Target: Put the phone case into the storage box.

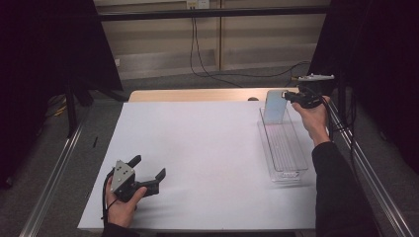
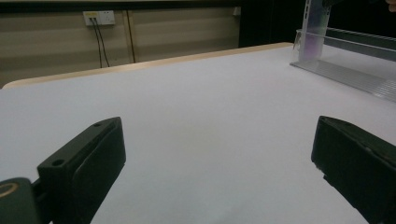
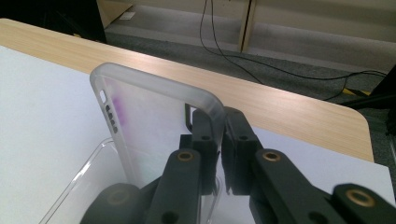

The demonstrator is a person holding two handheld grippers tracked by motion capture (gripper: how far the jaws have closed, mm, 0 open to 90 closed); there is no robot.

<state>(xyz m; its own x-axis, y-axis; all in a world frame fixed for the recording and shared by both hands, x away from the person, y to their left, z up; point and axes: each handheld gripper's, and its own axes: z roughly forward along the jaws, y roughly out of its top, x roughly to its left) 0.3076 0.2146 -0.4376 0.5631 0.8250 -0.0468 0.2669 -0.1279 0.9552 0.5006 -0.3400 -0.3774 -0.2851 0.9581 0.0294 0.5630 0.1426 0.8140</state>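
At the far right of the bench, the right gripper is clamped on one long edge of a clear, frosted phone case. Its jaws are closed tight, with the thin rim pinched between the pads. The case stands upright on its short end at the far end of a long clear tray, which lies lengthwise along the right side of the white-covered bench. Gripping the rim rather than the flat back seems a sensible choice, since it lets the case be stood on end or lifted without slipping. In the right gripper view, small cutouts and a faint purple tint show near the case's top corner.

Near the front left of the bench, the left gripper rests low in the person's hand, jaws wide apart with nothing between them. It looks parked out of the way, well apart from the tray, leaving the right hand to do the work alone. The left gripper view shows bare white surface between its jaws.
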